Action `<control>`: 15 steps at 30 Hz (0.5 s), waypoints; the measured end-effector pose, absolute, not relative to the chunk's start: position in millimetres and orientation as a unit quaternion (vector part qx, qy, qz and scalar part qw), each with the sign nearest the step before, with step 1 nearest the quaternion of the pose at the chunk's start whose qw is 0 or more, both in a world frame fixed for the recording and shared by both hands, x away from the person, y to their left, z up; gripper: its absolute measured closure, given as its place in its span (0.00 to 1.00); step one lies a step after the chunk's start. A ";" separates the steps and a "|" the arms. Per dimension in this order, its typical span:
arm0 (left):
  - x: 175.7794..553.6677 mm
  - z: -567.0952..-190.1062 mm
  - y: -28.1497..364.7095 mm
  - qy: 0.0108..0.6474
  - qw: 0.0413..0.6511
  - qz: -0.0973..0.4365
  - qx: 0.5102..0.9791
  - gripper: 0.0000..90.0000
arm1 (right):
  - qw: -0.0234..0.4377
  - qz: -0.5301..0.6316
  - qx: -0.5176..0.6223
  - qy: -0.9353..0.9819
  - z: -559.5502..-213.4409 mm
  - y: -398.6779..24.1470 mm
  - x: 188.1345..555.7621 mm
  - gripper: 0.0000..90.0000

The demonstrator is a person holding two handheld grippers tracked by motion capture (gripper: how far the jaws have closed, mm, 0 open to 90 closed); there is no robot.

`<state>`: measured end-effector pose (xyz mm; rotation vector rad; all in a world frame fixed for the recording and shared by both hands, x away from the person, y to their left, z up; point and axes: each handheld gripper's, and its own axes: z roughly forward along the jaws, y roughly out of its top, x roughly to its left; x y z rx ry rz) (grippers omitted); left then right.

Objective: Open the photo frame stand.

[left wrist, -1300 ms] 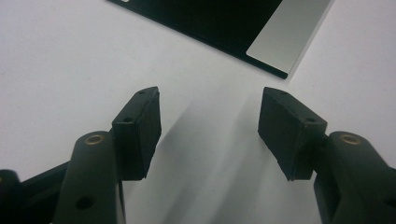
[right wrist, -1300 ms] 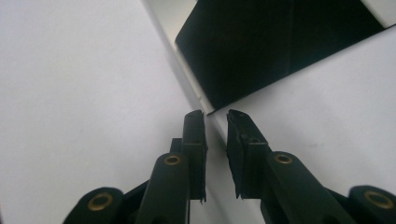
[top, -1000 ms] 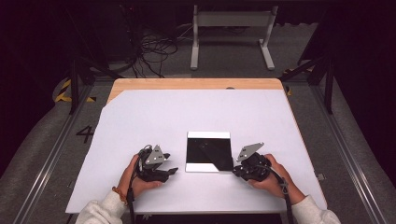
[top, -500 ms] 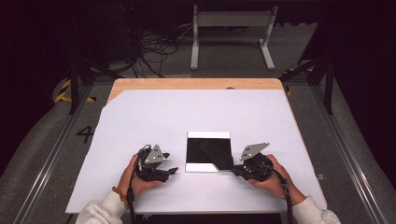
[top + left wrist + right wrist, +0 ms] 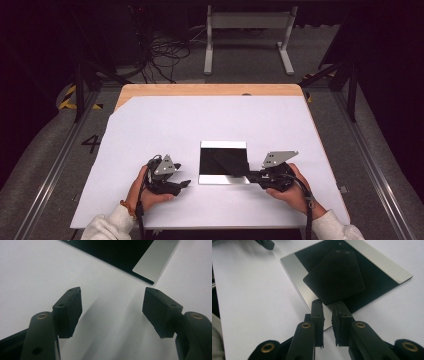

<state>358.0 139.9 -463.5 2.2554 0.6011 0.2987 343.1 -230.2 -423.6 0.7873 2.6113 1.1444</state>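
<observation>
My right gripper (image 5: 327, 305) pinches the thin black square sheet (image 5: 335, 275), lifting it off the silver-edged black tray (image 5: 294, 267); my left gripper (image 5: 112, 307), beside the tray, has just been opening, empty.

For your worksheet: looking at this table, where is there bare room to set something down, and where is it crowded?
Free: the white sheet between the wooden far edge and the black-and-silver plate, plus both side margins. Crowded: the near edge, where the left gripper, open, lies beside the plate and the right gripper pinches a dark card over it.
</observation>
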 end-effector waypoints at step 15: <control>357.2 -464.0 138.4 0.236 0.376 0.120 0.888 0.35 | 0.094 0.418 0.259 0.866 -416.5 -222.8 343.9 0.81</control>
